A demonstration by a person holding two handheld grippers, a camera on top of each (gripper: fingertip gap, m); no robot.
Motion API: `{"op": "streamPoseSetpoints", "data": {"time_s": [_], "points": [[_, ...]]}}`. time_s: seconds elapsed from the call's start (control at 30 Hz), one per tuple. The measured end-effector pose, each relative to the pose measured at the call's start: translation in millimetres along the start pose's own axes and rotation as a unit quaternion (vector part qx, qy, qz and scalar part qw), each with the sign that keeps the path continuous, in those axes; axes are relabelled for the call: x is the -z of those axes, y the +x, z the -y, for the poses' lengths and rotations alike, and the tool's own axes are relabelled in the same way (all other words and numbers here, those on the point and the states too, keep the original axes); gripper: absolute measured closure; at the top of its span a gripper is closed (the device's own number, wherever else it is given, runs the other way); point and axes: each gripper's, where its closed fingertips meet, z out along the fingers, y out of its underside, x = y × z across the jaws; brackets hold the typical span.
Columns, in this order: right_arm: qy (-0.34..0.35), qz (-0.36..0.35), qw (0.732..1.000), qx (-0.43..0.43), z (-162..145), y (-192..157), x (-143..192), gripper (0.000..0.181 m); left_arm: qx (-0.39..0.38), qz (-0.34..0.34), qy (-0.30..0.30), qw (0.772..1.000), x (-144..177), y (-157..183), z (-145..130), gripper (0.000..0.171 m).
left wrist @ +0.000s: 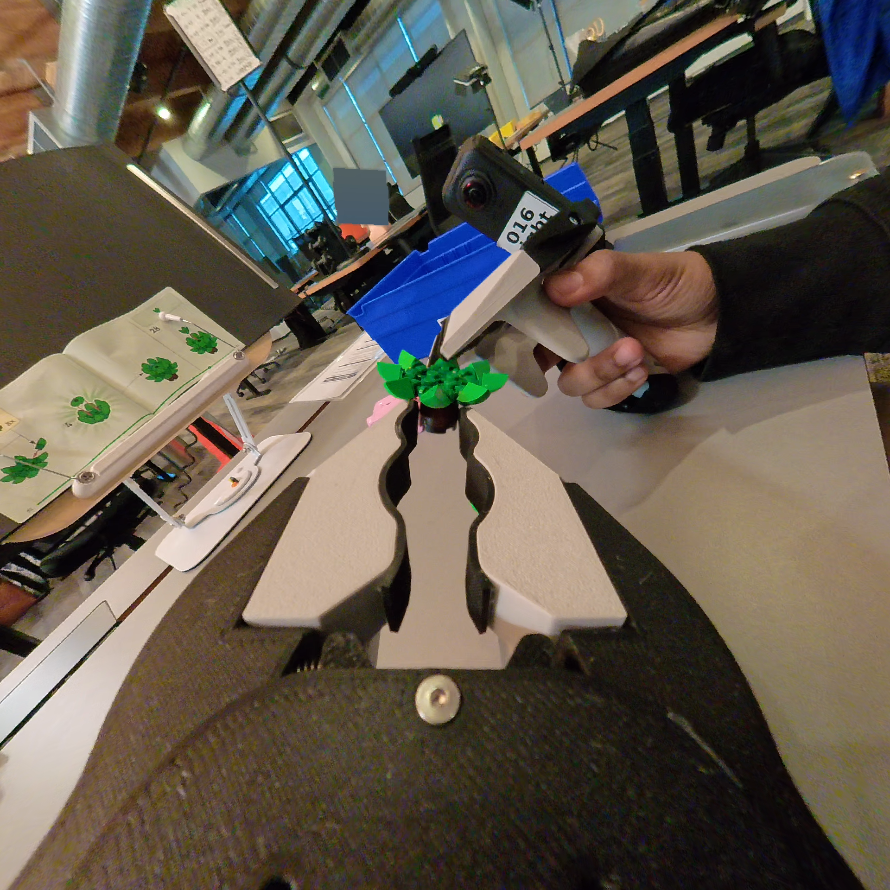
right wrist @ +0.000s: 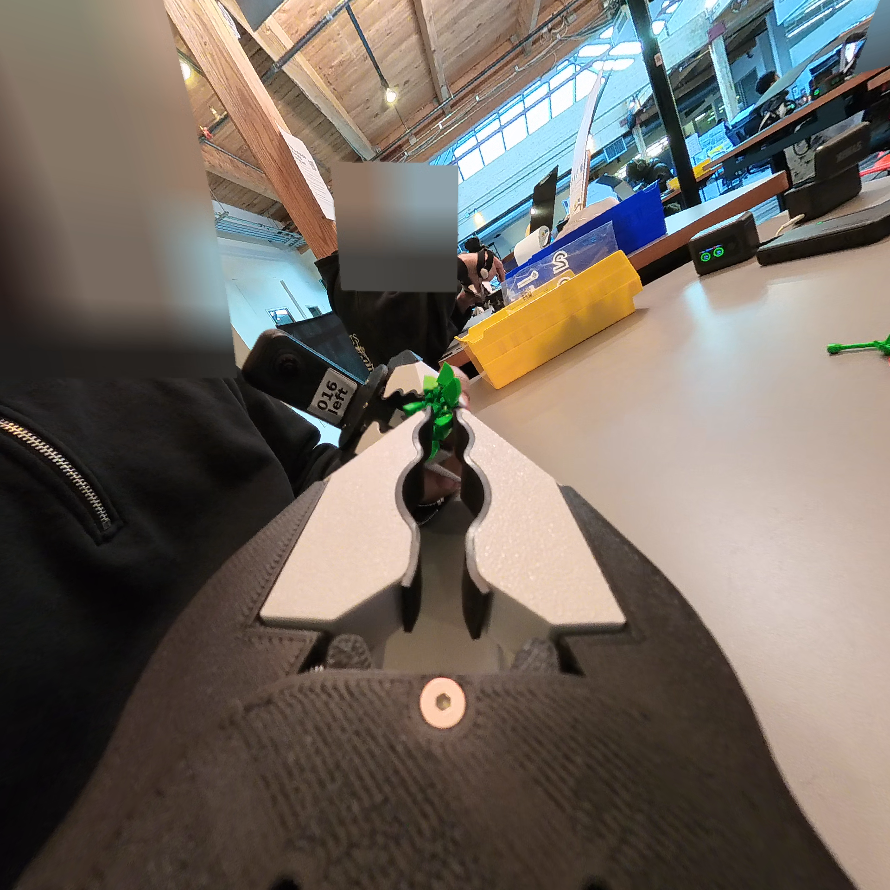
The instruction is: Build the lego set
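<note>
The plant (left wrist: 439, 385) is clamped by its dark base in the left gripper (left wrist: 437, 424). The right gripper (left wrist: 440, 349) is narrowed over the leaves, grip unclear; pressing should be straight, the base steadied.

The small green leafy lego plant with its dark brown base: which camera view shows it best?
The left wrist view: the small green leafy lego plant with its dark brown base shows whole, leaves spread, at the left tool tips. The right wrist view shows it edge-on, partly hidden behind the right tool.

Left tongs (left wrist: 437, 418) clamp the brown base of a green plant model (left wrist: 440, 383) — right tongs (left wrist: 440, 349) touching its leaves.
</note>
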Motion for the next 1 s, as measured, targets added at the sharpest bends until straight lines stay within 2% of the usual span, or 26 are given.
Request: {"op": "streamPoseSetpoints", "data": {"time_s": [0.43, 0.67, 0.77, 0.9, 1.0], "points": [[0.012, 0.001, 1.000, -0.005, 4, 0, 2, 0.176, 0.012, -0.016, -0.024, 1.000, -5, 2, -14, 0.137], [0.010, -0.010, 1.000, -0.009, 3, 5, 3, 0.176, -0.008, -0.011, -0.066, 0.998, -1, -11, -38, 0.134], [-0.016, -0.022, 0.999, -0.017, -6, 9, -1, 0.176, 0.020, 0.009, -0.075, 0.997, 2, -27, -46, 0.137], [-0.050, -0.011, 0.997, -0.049, -20, 7, -9, 0.176, 0.078, 0.075, -0.094, 0.990, 10, -62, -63, 0.147], [-0.084, -0.021, 0.993, -0.078, -33, 10, -17, 0.175, 0.124, 0.078, -0.091, 0.985, 12, -70, -68, 0.146]]}}
